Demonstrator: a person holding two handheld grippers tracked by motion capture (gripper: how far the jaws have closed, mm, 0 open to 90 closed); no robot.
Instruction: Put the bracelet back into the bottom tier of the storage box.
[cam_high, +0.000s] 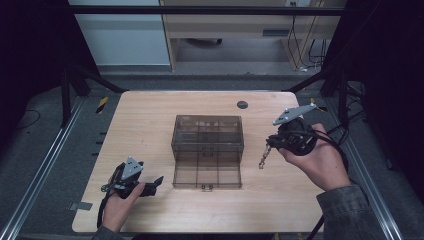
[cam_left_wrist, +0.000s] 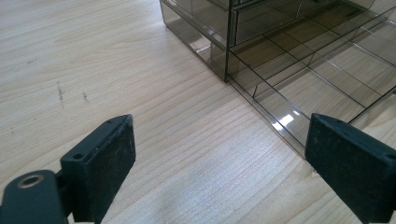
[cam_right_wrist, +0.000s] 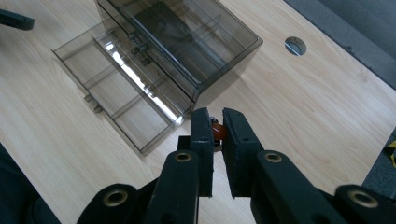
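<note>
Drawer box (cam_high: 207, 135) sits mid-table (cam_high: 145, 125), its bottom drawer (cam_high: 207, 176) pulled out toward the person. Table hole (cam_high: 242, 104) behind the box, slightly right. Left gripper (cam_high: 150, 186) low on the table, left of the drawer front, near it, apart. Right gripper (cam_high: 270, 142) raised right of the box, with a chain (cam_high: 264, 155), probably beaded, hanging from it over the table.

One light wooden table (cam_high: 150, 125) with one round dark cable hole (cam_high: 242, 104) at upper centre. One smoky transparent plastic drawer box (cam_high: 207, 131) at mid-frame, with one compartmented drawer (cam_high: 207, 176) pulled out below it. Two black two-jaw grippers: one at lower left (cam_high: 156, 182), one at right (cam_high: 269, 142). One small beaded chain with a red bead (cam_right_wrist: 218, 131) between the right jaws.
</note>
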